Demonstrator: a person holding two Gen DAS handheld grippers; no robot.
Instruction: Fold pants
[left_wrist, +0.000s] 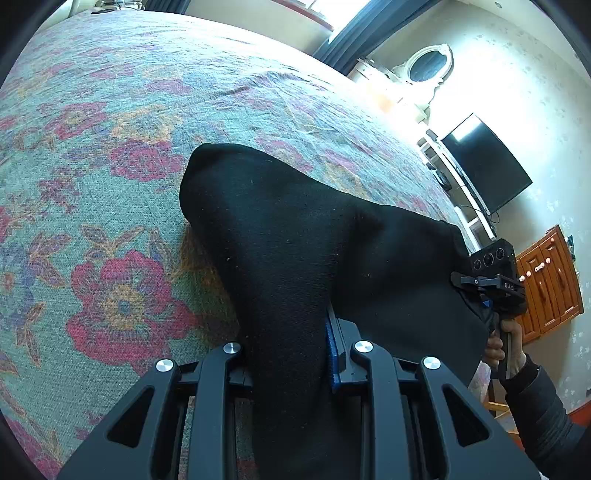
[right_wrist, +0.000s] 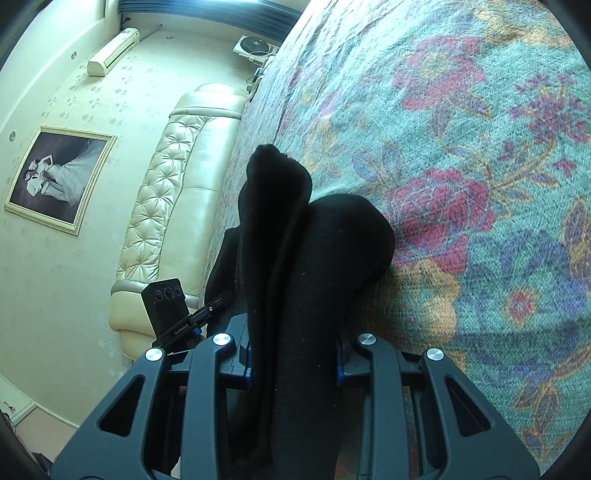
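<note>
Looking along the left gripper (left_wrist: 291, 354), its jaws were clenched on a thick bunch of the black pants (left_wrist: 295, 229), the cloth running up between them and then draping forward onto the flowered bedspread (left_wrist: 110, 147). Part of the garment hung clear of the bed while its far end rested on it, likely so the fabric could be carried across and laid flat. At the right edge of that view a hand (left_wrist: 504, 345) held the other tool against the same cloth. Along the right gripper (right_wrist: 295, 354), the jaws likewise grasped a gathered fold of the pants (right_wrist: 314, 236), with a raised ridge of fabric standing above the bedspread (right_wrist: 480, 147). Beside the bed stood a cream padded headboard (right_wrist: 173, 192). Both ends pinched together suggested one edge kept taut between the two tools for a straight fold.
</note>
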